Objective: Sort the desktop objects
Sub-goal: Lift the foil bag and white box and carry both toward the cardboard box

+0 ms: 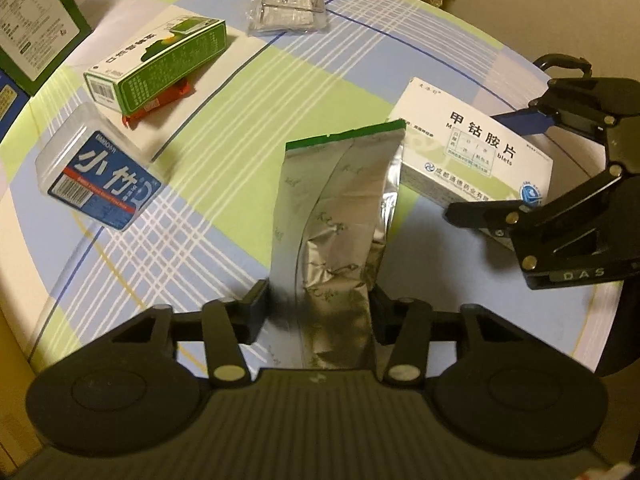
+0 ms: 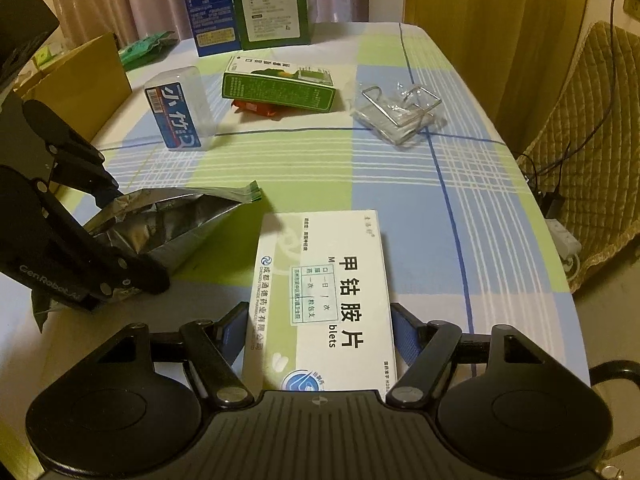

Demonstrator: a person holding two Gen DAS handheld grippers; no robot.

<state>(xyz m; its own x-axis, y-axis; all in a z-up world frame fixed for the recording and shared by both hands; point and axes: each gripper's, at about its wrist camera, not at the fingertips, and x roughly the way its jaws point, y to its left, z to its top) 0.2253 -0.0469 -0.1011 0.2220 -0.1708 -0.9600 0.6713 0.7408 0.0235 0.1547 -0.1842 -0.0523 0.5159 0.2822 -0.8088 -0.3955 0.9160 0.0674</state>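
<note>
Clearly, the crinkled silver foil pouch with a green top edge was going to handle as a light, soft and slippery thing. It sat clenched between the black pads of my left tool, gripped across its lower half, with its open top pointing out over the desk. I judged that a hold low on the folded body was safer than one on the thin mouth, which would crumple.

My right tool grasped the flat white cardboard medicine box with black Chinese lettering by its long sides. The box lay on the desk just beside the pouch. It looked stiff and light, and easy to pinch across its width.

Its printed face was glossy white with a pale green swirl and a round blue logo.
</note>
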